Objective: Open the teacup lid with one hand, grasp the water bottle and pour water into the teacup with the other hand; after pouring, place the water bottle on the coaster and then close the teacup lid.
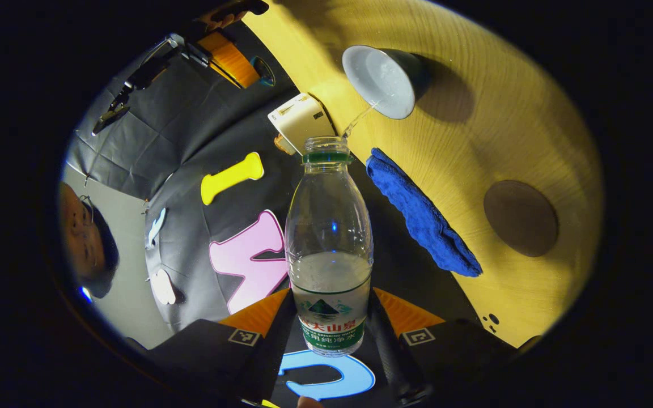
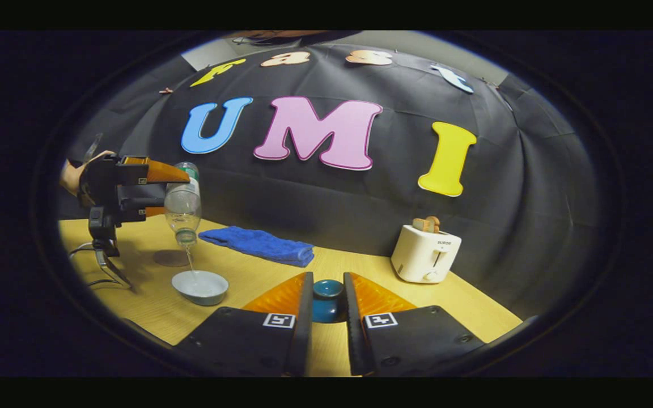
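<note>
Left gripper (image 1: 329, 334): we hold it clamped on the water bottle (image 1: 329, 243), one finger on each side of the labelled lower part; in the right gripper view we see this same gripper (image 2: 159, 195) raised over the left part of the table with a hand (image 2: 71, 175) behind it.
Right gripper (image 2: 326, 306): we have its fingers pressed on the teacup lid (image 2: 327, 297), one on each side of the lid's knob, near the table's front edge.
Water bottle: tipped neck-down, cap off, about a third full; a thin stream of water (image 1: 357, 120) runs from its mouth.
Teacup (image 1: 380, 79): open, pale inside and dark outside, standing on the table (image 1: 502, 113); we see the stream landing inside it, just at the rim. In the right gripper view it sits right below the bottle mouth (image 2: 200, 285).
Coaster (image 1: 520, 218): round, brown, bare, lying flat and well apart from the teacup.
Towel (image 1: 423, 218): blue, folded, along the table's back edge, between teacup and coaster.
Toaster (image 2: 425, 254): white, with bread in its slots, at the table's right side in the right gripper view.
</note>
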{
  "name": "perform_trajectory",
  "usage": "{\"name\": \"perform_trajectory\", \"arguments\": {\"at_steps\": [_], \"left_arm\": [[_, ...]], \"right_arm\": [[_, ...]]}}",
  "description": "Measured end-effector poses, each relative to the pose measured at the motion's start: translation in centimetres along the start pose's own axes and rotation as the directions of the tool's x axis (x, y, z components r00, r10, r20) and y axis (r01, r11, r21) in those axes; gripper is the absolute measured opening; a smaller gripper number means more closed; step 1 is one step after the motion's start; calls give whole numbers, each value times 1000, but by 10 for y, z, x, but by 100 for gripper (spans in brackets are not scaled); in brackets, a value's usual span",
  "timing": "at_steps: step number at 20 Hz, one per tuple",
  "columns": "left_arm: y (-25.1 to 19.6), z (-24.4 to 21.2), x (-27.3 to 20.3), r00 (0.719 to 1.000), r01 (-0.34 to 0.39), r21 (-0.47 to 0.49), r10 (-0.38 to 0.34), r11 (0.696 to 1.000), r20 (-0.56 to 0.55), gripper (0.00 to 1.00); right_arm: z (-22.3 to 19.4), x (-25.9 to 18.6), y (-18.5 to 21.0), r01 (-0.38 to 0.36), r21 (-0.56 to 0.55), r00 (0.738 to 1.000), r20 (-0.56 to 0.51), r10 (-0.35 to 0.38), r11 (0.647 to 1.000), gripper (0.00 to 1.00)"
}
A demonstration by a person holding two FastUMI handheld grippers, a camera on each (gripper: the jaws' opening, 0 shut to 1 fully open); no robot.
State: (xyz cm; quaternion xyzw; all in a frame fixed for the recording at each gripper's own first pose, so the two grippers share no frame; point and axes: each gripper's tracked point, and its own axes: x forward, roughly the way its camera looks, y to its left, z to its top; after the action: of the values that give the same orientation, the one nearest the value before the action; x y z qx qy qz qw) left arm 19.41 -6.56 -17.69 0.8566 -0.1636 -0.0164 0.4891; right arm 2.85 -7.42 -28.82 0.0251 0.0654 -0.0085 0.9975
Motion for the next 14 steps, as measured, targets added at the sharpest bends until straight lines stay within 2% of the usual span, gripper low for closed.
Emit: {"name": "perform_trajectory", "arguments": {"at_steps": [1,4,5,6,7,13,14], "left_arm": [[3,0,1,1000,-4,3,4,1000,5,76],[9,4,5,1000,-19,8,19,1000,22,76],[10,5,6,999,-21,7,21,1000,26,76],[10,7,6,999,-23,10,22,1000,32,76],[11,7,7,999,-23,13,22,1000,37,76],[9,8,8,999,-17,15,16,1000,42,76],[7,8,8,999,-13,16,12,1000,40,76]], "right_arm": [[0,-1,0,2,1,1000,0,-2,1000,30],[0,-2,1,5,0,1000,3,-5,1000,30],[0,-2,1,6,0,1000,2,-6,1000,34],[-1,-2,1,6,-1,1000,2,-6,1000,34],[0,-2,1,9,-3,1000,3,-9,1000,25],[-1,-2,-2,15,-5,1000,6,-15,1000,34],[0,-2,-2,15,-6,1000,7,-15,1000,25]]}}
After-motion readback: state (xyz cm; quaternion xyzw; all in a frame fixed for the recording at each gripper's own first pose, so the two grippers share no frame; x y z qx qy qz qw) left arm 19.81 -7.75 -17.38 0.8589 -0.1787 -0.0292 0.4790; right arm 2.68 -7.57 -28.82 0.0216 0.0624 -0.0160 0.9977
